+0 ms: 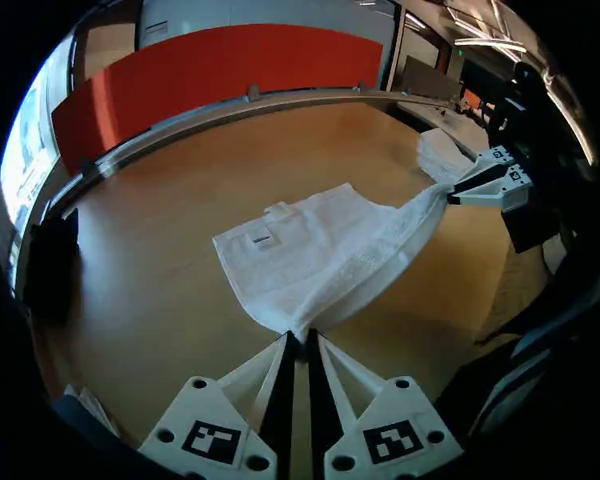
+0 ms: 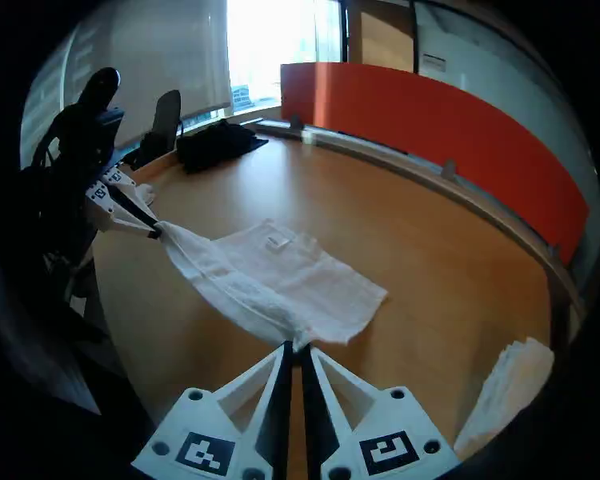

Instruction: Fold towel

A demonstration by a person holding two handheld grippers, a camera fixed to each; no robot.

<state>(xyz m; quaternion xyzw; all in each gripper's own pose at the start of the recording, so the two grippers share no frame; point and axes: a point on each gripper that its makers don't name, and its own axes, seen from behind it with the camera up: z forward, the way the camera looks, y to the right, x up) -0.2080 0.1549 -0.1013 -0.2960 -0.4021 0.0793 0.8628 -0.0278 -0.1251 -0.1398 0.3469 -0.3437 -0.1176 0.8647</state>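
Evidently soft and light, the towel lies half on the surface, its near corners pinched tight in the left gripper and right gripper; the corners look the best hold.

Looking at a white terry towel, part flat, part lifted. Lies with its far portion spread on the wooden tabletop, lightly wrinkled, with a small label facing up near one far corner. Rises along the near edge, gathered into a thick, taut band off the surface. Stretches there between two pinched corners: one clamped in the left tool, the other in the right tool. Drapes down from that band onto the flat portion. Ends in a free far corner resting flat on the tabletop, well apart from both tools.
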